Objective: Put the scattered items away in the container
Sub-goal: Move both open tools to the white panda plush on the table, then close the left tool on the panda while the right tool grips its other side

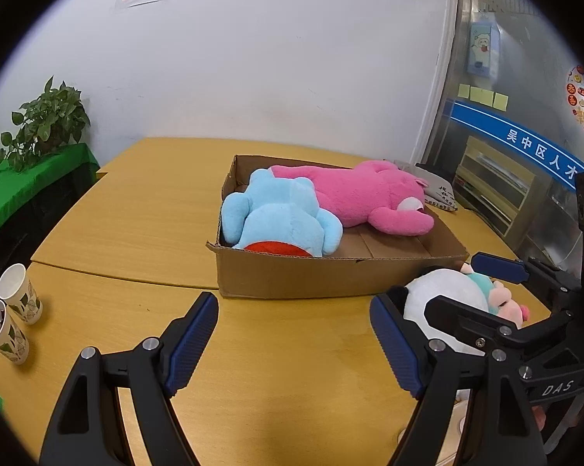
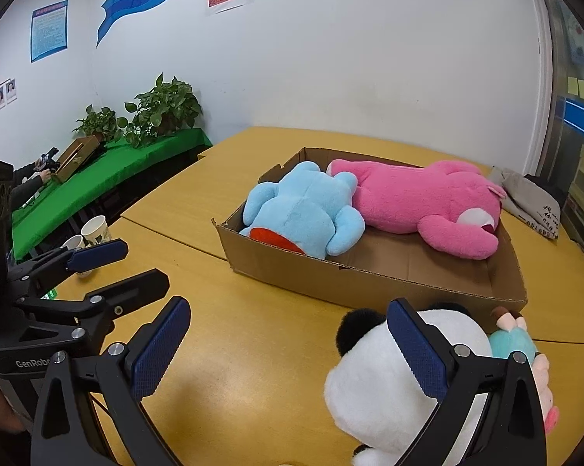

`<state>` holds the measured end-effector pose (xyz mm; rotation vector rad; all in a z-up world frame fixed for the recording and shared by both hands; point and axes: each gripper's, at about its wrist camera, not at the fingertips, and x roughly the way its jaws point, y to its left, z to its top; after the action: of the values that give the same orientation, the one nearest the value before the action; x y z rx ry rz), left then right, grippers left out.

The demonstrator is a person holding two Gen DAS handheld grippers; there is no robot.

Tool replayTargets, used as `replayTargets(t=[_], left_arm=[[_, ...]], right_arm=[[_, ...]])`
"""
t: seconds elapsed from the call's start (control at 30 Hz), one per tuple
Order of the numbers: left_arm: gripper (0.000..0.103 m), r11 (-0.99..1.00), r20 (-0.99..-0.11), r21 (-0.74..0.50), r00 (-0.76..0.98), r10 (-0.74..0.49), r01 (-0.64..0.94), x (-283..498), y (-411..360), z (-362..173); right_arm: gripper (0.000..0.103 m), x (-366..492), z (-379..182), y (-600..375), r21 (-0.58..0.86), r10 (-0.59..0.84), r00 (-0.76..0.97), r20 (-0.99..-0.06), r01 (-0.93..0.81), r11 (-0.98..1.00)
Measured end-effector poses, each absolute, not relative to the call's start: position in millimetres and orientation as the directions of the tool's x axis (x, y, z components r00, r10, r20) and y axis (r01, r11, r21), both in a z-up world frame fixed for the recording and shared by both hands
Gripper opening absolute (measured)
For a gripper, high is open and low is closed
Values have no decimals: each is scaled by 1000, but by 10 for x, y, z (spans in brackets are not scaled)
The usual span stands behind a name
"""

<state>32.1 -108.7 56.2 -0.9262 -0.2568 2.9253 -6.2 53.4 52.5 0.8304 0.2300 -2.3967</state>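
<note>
a shallow cardboard box (image 1: 330,275) (image 2: 369,279) sits on a yellow wooden table (image 1: 136,213) (image 2: 233,310), already holding two soft toys: a blue plush (image 1: 280,217) (image 2: 307,213) lying face down at the near left end, its red patch against the front wall, and a larger pink plush bear (image 1: 354,194) (image 2: 420,198) stretched along the back, the two touching. outside the box, just beside its near right corner, a white panda plush with black ears (image 1: 443,299) (image 2: 392,380) lies on the tabletop, with a small teal-and-pink toy (image 1: 501,303) (image 2: 517,345) pressed against its far side. the right gripper (image 2: 288,349) hangs over the table with its jaws spread wide and holding nothing; its right blue pad crosses in front of the panda's head in the right wrist view, though whether pad and plush touch cannot be told, and its left pad is over bare wood. the left gripper (image 1: 295,338) is also wide open and empty, poised above the table in front of the box, left of the panda. two patterned paper cups (image 1: 14,310) (image 2: 90,233) stand close together near the table's left edge, well apart from the box. a folded grey cloth with dark lettering (image 1: 439,190) (image 2: 532,202) lies behind the box's far right corner. along the white wall, potted green plants (image 1: 47,116) (image 2: 156,108) stand on a green-covered side table (image 1: 20,190) (image 2: 117,178).
</note>
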Motion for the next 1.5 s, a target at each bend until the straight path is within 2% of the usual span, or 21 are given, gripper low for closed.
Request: replayTargets(t=[0.67, 0.93, 1.1, 1.23, 1.3, 1.4, 1.5], left_arm=[[81, -979, -591, -201, -794, 142, -25, 205, -983, 433], [81, -952, -652, -294, -713, 260, -78, -154, -873, 143], [81, -922, -675, -353, -638, 371, -162, -455, -581, -108], [81, -894, -687, -391, -577, 441, -219, -667, -314, -294], [81, -878, -690, -415, -547, 474, -237, -754, -215, -393], [81, -854, -674, -464, -531, 513, -235, -840, -190, -499], [81, -849, -658, -491, -556, 507, -193, -843, -329, -509]], right_arm=[[103, -61, 473, 667, 45, -471, -633, -615, 568, -822], [103, -217, 374, 1314, 69, -439, -671, -597, 503, -862], [103, -377, -124, 1752, 74, -376, -623, -686, 454, -888], [101, -414, -449, 1845, 118, -378, -550, -745, 448, -886], [100, -408, -591, 1811, 147, -397, -517, -758, 457, -877], [99, -366, -661, 1676, 77, -356, -535, -766, 474, -877], [95, -342, -643, 1624, 136, -421, -505, -754, 507, -851]])
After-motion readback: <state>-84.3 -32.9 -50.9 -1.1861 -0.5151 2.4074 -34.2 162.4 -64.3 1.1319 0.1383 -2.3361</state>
